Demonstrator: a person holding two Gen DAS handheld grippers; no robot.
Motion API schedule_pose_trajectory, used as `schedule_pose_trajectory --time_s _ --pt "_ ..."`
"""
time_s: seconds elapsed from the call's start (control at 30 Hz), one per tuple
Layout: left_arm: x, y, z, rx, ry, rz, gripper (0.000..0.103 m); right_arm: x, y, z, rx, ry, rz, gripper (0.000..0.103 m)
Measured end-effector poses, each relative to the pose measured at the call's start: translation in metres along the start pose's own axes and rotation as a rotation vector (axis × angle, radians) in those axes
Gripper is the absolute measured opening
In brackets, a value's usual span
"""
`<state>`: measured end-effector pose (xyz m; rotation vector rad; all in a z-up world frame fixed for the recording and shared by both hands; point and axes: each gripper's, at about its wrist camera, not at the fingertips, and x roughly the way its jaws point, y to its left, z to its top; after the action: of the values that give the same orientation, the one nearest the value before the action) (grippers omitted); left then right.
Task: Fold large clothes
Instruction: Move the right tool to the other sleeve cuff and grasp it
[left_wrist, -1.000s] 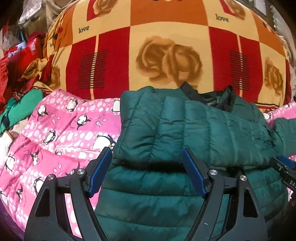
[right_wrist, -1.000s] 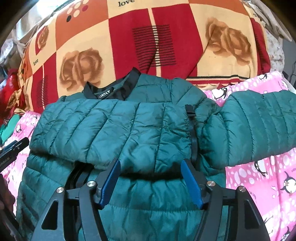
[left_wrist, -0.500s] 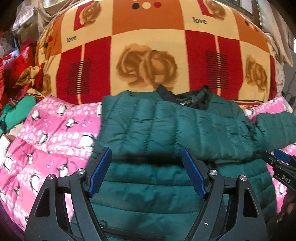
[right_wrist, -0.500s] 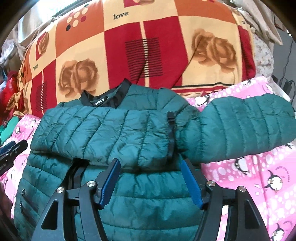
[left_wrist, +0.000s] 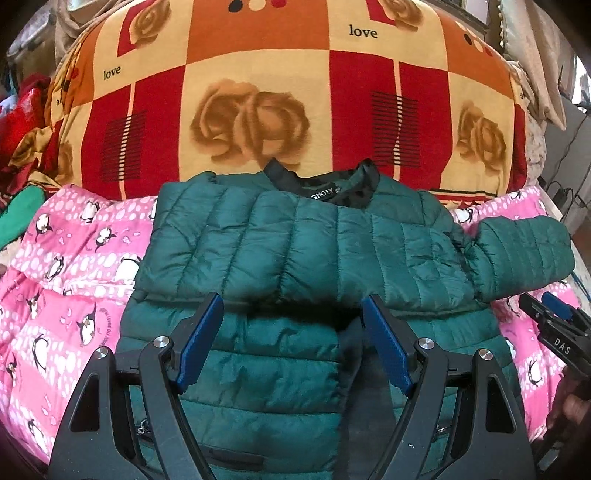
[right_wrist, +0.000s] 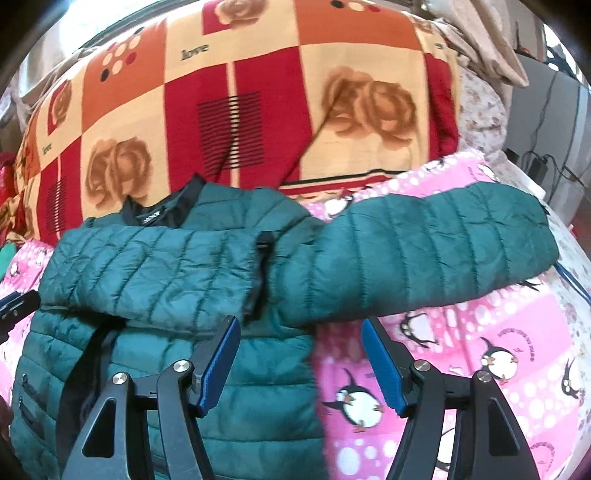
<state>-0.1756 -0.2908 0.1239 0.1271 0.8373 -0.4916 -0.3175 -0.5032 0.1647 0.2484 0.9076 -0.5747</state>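
A dark green quilted puffer jacket (left_wrist: 295, 258) lies front up on a pink penguin-print quilt (left_wrist: 66, 288). One sleeve is folded across its chest (right_wrist: 155, 273). The other sleeve (right_wrist: 436, 251) stretches out to the right over the quilt. Its black collar (left_wrist: 332, 184) points away from me. My left gripper (left_wrist: 293, 343) is open and empty above the jacket's lower front. My right gripper (right_wrist: 301, 365) is open and empty over the jacket's right edge, below the outstretched sleeve; it also shows in the left wrist view (left_wrist: 554, 325).
A big red, orange and cream rose-print blanket (left_wrist: 295, 92) is piled behind the jacket. Red and green clothes (left_wrist: 18, 147) lie at the far left. Cables and a grey unit (right_wrist: 546, 147) stand at the far right past the bed's edge.
Both grippers have pulled back from the jacket, so more of it shows. The right gripper has shifted right toward the outstretched sleeve. Both stay open.
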Motion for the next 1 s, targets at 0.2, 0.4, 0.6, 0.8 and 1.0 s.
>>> schedule_pose_trajectory --time_s 0.2,0.4,0.6,0.8,1.0 --pt "-0.002 -0.01 0.001 0.016 -0.002 -0.003 0.079 -0.001 -0.025 -0.003 0.029 -0.003 -0.027 0.066" --pt "0.0 -0.022 0.0 0.029 -0.001 -0.009 0.079 0.0 -0.051 -0.003 0.06 -0.001 -0.059 0.066" --pt "0.004 -0.031 -0.001 0.032 0.0 -0.02 0.079 0.003 -0.076 -0.002 0.086 0.005 -0.104 0.066" --pt "0.011 -0.035 0.002 0.029 0.0 -0.036 0.079 0.009 -0.101 -0.001 0.119 0.014 -0.134 0.066" --pt "0.017 -0.033 0.006 0.011 0.001 -0.045 0.079 0.017 -0.124 0.001 0.151 0.025 -0.166 0.066"
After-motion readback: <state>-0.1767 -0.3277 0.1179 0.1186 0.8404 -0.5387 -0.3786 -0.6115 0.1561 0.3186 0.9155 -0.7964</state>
